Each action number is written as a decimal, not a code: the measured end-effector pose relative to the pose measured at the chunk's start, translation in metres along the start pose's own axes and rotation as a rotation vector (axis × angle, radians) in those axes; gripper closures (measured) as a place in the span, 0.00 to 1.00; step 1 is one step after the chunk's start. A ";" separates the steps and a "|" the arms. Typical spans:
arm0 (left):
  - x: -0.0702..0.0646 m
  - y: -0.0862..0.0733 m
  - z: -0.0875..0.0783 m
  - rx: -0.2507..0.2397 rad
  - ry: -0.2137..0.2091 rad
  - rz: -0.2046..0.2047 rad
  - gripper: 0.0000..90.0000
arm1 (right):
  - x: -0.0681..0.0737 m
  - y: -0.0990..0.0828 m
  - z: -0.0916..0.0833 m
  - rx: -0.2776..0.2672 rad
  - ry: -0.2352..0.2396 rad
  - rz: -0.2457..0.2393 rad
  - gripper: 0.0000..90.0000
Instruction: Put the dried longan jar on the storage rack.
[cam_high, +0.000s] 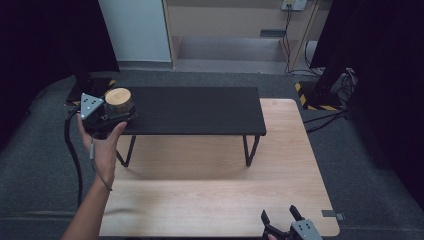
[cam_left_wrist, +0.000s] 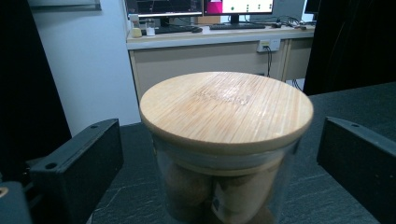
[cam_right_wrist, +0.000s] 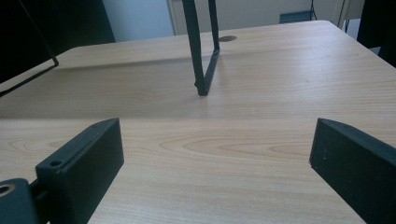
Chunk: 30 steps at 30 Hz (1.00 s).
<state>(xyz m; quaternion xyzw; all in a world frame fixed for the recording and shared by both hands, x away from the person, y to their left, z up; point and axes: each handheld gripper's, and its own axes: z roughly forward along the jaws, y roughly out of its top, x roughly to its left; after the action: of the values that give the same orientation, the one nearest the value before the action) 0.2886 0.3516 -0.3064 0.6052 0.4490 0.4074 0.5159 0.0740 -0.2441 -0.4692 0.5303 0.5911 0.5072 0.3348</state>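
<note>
A glass jar (cam_high: 118, 96) with a round bamboo lid stands at the left end of a black raised shelf (cam_high: 200, 111). In the left gripper view the jar (cam_left_wrist: 224, 121) holds brown rounded pieces and sits between the two black jaws, with a gap on each side. My left gripper (cam_high: 116, 112) is open around it, held by a hand at the shelf's left end. My right gripper (cam_high: 279, 214) is open near the table's front edge, and in its own view (cam_right_wrist: 217, 140) there is only bare wood between the jaws.
The shelf stands on thin black legs (cam_right_wrist: 201, 56) over a light wooden table (cam_high: 215, 200). Grey carpet surrounds the table. Dark curtains hang at both sides, and cables run across the floor at the far right (cam_high: 325, 117).
</note>
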 end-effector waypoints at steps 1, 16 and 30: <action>0.000 0.000 -0.001 -0.002 -0.001 -0.001 0.00 | 0.000 0.000 0.000 -0.001 0.000 -0.002 0.03; -0.005 -0.004 -0.019 -0.019 0.004 0.002 0.00 | 0.001 0.001 -0.002 -0.005 0.008 -0.002 0.03; -0.019 -0.026 -0.052 -0.049 0.007 -0.023 0.00 | 0.002 0.002 -0.004 -0.014 0.017 -0.006 0.03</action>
<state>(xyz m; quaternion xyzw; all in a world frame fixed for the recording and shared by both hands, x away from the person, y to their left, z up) 0.2303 0.3482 -0.3256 0.5859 0.4476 0.4144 0.5335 0.0704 -0.2433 -0.4664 0.5219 0.5920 0.5147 0.3350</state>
